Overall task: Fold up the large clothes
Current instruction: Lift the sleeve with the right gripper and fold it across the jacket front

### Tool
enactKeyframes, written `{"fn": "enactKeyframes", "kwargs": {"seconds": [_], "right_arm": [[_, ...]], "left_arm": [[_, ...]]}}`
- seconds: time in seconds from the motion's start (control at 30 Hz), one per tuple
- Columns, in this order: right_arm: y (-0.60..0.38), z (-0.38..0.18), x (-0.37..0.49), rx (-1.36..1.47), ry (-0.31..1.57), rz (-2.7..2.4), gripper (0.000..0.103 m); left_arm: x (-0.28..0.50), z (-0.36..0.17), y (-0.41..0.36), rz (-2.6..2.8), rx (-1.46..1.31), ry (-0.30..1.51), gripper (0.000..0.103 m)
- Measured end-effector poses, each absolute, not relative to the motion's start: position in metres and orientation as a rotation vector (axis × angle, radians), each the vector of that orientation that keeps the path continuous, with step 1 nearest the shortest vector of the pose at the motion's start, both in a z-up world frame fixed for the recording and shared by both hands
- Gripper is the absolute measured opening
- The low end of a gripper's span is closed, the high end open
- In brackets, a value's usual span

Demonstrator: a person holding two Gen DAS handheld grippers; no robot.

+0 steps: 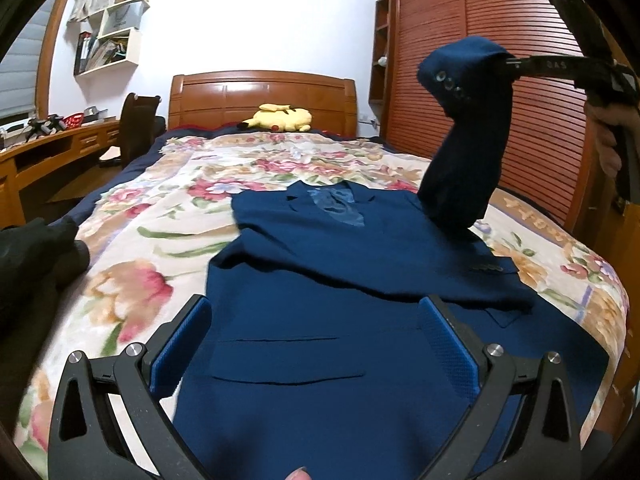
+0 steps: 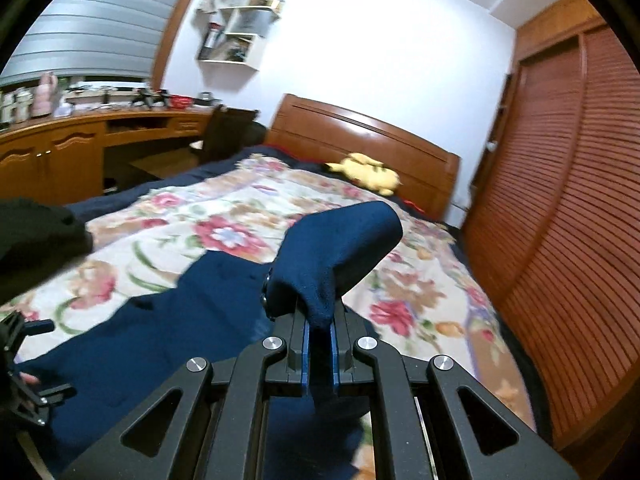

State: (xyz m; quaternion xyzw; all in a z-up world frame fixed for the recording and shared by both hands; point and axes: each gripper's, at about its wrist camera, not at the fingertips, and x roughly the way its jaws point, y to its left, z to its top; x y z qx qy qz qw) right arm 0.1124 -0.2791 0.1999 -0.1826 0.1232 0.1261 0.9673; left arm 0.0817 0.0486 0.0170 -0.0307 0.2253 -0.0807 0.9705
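One jacket sleeve (image 1: 464, 136) stands upright, cuff in R gripper (image 2: 320, 344) jaws.

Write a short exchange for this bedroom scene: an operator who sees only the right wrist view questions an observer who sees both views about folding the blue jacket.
Operator: My gripper pinches a sleeve. Is the left gripper holding anything?
Observer: No. The left gripper is open, with its blue pads spread wide over the lower front of the jacket.
Operator: How does the sleeve run from my grip back to the jacket?
Observer: The sleeve rises steeply from the jacket's shoulder up to the right gripper. The cuff droops past the grip, and its buttons show.
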Motion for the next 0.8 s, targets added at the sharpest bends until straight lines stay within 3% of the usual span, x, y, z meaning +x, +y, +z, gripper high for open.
{"fn": "enactKeyframes", "kwargs": {"seconds": [0.4, 0.77, 0.8], "right_arm": [[-0.287, 0.163, 0.127, -0.325, 0.375, 0.389, 0.008], [-0.285, 0.093, 0.118, -0.34, 0.563, 0.447, 0.008], [-0.284, 0.09, 0.117, -0.341, 0.577, 0.453, 0.011]], "left_arm": [[0.079, 0.016, 0.061, -0.15, -0.071, 0.452, 0.103], [0.081, 0.014, 0.062, -0.153, -0.073, 0.46, 0.103], [0.081, 0.014, 0.062, -0.153, -0.072, 0.461, 0.103]]}}
